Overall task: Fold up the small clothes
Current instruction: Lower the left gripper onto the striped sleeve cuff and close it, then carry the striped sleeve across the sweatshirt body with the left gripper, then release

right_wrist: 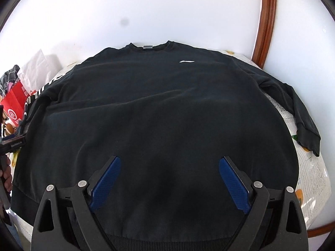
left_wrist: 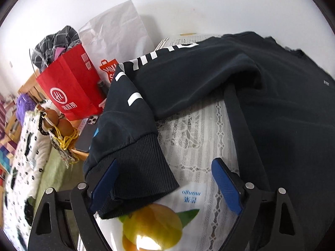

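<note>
**Black sweatshirt spread flat; both grippers wide open**

Black sweatshirt [right_wrist: 159,108] lies face up on a lace tablecloth [left_wrist: 201,129], collar at the far side by the white wall, ribbed hem at the near edge. Small white logo [right_wrist: 187,61] on the chest. Its right-hand sleeve [right_wrist: 301,108] trails down past the table's right edge. The left-hand sleeve [left_wrist: 167,79], with white lettering along it, bends back toward the near side; its ribbed cuff [left_wrist: 134,167] rests on a fruit-print bag [left_wrist: 150,226].

Left gripper [left_wrist: 165,186]: blue pads spread wide. Cuff lies between them, against the left pad; not clamped.

Right gripper [right_wrist: 169,182]: blue pads spread wide, poised over the lower body of the sweatshirt. Holding nothing.

Left of the table: red paper bag [left_wrist: 69,85] stuffed with plaid cloth [left_wrist: 56,44], a white paper bag [left_wrist: 117,33] behind it, a phone [left_wrist: 85,136] on a wooden surface. Far right in the right wrist view: curved wooden frame [right_wrist: 266,21].
</note>
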{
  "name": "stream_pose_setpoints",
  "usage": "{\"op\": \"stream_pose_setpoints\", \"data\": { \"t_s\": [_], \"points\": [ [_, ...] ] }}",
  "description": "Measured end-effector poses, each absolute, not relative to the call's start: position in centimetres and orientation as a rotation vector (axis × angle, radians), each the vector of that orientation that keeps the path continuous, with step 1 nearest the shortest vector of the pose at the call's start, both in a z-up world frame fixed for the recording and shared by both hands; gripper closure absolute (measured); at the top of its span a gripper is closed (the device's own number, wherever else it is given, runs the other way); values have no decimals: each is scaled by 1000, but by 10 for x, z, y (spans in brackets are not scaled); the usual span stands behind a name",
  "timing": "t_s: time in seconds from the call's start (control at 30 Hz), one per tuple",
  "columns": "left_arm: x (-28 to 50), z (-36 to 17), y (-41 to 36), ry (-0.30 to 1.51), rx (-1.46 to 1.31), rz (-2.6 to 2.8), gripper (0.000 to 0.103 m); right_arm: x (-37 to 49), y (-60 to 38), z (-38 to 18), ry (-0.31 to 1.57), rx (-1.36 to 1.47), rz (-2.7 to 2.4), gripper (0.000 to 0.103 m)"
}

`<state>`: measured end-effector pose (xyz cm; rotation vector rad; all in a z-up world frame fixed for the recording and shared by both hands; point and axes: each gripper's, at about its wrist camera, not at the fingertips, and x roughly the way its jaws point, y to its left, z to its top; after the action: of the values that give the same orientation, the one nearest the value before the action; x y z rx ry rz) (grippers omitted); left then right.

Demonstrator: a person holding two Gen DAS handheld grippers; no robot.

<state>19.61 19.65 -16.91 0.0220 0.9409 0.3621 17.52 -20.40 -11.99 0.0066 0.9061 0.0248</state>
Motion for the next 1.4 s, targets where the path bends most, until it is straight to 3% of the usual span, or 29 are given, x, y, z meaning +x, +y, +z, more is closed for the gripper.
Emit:
{"op": "stream_pose_setpoints", "data": {
  "t_s": [0.13, 0.27, 0.3, 0.63, 0.9, 1.4],
  "points": [
    [197, -168, 203, 946, -10, 385, 40, 178, -208, -121, 918, 2, 12, 9],
    [198, -166, 203, 967, 19, 421, 88, 177, -218, -120, 908, 18, 10, 9],
    [197, -163, 203, 972, 17, 416, 94, 176, -220, -120, 909, 22, 8, 9],
    [193, -98, 172, 863, -30, 334, 96, 167, -244, -110, 864, -7, 36, 9],
    [213, -47, 96, 778, -74, 84, 96, 158, -281, -89, 794, 2, 20, 9],
    [254, -41, -64, 783, 41, -207, 96, 134, -346, -92, 773, 71, -69, 9]
  ]
}}
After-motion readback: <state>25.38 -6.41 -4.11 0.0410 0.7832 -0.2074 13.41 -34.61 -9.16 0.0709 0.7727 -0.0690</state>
